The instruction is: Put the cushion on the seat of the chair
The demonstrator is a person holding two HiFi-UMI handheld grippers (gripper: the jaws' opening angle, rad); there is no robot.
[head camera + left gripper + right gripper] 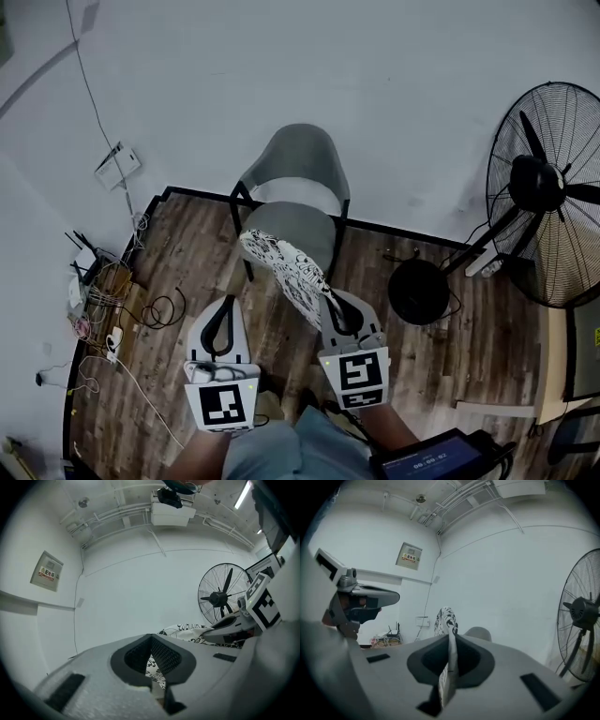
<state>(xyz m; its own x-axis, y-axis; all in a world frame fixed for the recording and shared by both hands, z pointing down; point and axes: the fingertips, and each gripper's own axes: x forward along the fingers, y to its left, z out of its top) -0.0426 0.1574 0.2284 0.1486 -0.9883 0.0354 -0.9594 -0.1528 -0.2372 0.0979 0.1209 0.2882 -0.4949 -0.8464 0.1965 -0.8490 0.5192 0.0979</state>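
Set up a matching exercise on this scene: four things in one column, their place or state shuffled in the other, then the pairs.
Things:
1. cushion
2. chair
3. fan
4. left tongs

Place or state:
A. shut, holding nothing
B. grey, set against the wall
C. pinched in the right tongs
D. standing on the floor at the right of the head view

Pairs: 1-C, 2-B, 3-D, 4-A.
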